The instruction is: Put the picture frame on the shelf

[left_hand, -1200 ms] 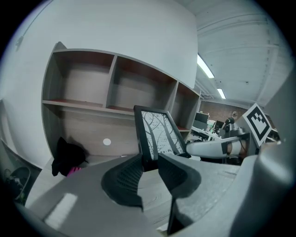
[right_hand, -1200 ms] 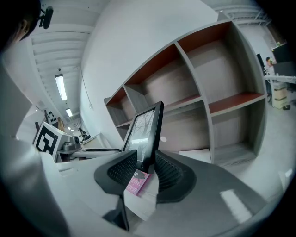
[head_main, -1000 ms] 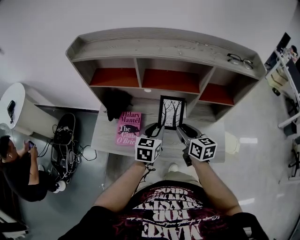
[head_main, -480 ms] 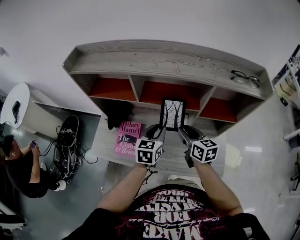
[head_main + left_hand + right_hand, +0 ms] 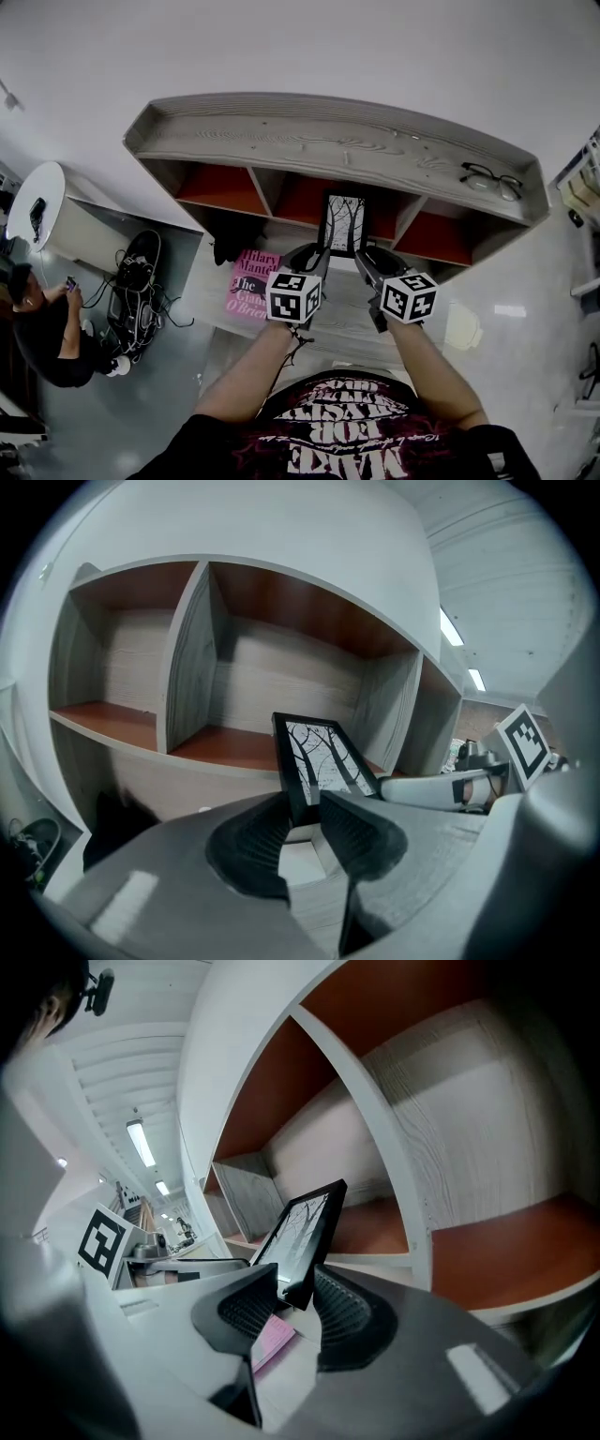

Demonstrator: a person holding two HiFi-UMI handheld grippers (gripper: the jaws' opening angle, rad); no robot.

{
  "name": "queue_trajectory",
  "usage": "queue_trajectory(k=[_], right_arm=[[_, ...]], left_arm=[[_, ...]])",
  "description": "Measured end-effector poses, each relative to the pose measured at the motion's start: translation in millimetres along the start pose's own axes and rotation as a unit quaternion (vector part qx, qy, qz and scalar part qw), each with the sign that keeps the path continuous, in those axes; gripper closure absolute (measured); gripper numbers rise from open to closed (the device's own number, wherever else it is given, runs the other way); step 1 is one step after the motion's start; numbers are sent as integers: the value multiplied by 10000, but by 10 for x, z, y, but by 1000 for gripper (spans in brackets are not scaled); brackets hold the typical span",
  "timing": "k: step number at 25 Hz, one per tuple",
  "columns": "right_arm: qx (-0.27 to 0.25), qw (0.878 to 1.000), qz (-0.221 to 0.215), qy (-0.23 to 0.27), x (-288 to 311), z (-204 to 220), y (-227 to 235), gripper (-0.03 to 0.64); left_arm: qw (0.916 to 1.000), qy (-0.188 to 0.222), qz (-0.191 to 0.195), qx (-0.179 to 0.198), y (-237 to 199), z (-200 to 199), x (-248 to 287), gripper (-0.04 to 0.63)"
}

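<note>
Grips frame [image 5: 345,223] at lower left in left gripper [image 5: 315,257] jaws, at lower right in right gripper [image 5: 367,257] jaws. Holds it upright, higher than a second ago, clear of desk [image 5: 342,311], at picture centre before shelf [image 5: 328,141] middle compartment. Remaining, likely: insert, set down, release.

One frame [image 5: 344,223], one book [image 5: 251,281] — two grippers [image 5: 314,257] [image 5: 367,260]

Middle compartment [image 5: 298,202] gapes open between two dividers [image 5: 262,191]; glasses [image 5: 489,175] occupy the shelf top [image 5: 328,145] at its right end.
</note>
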State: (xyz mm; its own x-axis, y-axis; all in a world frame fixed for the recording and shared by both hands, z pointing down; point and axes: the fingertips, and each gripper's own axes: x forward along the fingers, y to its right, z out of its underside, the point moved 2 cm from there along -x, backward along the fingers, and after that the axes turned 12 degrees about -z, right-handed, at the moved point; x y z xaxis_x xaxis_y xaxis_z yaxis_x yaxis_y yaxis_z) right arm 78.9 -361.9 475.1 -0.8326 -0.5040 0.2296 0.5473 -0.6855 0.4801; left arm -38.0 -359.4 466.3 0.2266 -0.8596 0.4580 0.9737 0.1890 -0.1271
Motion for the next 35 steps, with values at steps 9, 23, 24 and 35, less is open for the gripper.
queue_trajectory(k=[9,23,24,35], right_arm=[[165,9998,-2,108,7,-170,132,469],[36,9997,223,46,80,-285,267,443],[4,9997,217,55,72,-292,250,425],[-1096,9929,419,191,-428,-343,-401,505]], left_arm=[[9999,159,48,-2,33,-270,191,488],[9997,238,99,23,53,-375,333,489],[9995,281,106,47,50,-385,317,489],[9942,1032,-80,-277,-423,-290,-598,478]])
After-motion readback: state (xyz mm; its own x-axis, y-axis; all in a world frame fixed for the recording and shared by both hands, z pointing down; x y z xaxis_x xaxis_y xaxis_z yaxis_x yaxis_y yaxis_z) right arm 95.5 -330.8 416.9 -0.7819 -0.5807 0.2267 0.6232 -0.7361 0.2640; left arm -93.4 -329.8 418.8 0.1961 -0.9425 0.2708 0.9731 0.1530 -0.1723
